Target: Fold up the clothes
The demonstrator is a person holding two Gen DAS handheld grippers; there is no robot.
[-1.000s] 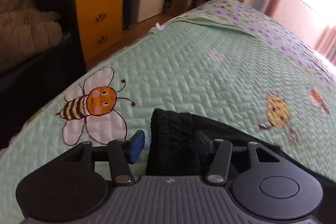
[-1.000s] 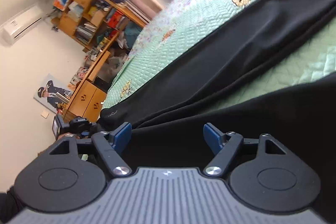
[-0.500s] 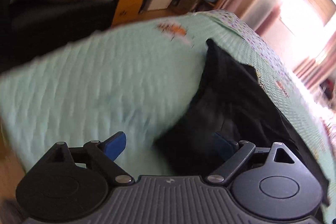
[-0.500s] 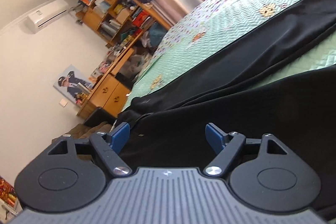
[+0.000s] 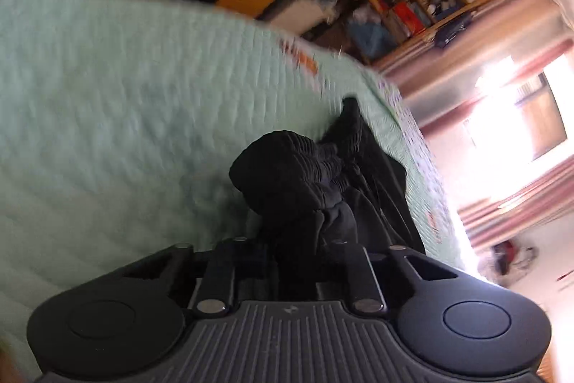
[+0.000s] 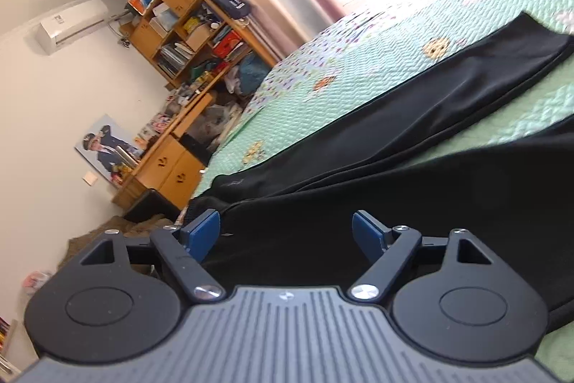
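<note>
left gripper (image 5: pixel 294 257): jaws closing on bunched waistband (image 5: pixel 287 174) of black trousers (image 6: pixel 412 131) near bed (image 5: pixel 107 96) corner | legs run lengthwise away along bed | right gripper (image 6: pixel 285 230): wide open, holding nothing, over the near leg, nearer the legs

Right gripper (image 6: pixel 285 230): blk body, ribbed grey top, blue pads, silver screws.

Bunched black trousers (image 5: pixel 297 182) hide the left gripper's (image 5: pixel 295 261) jaws.
</note>
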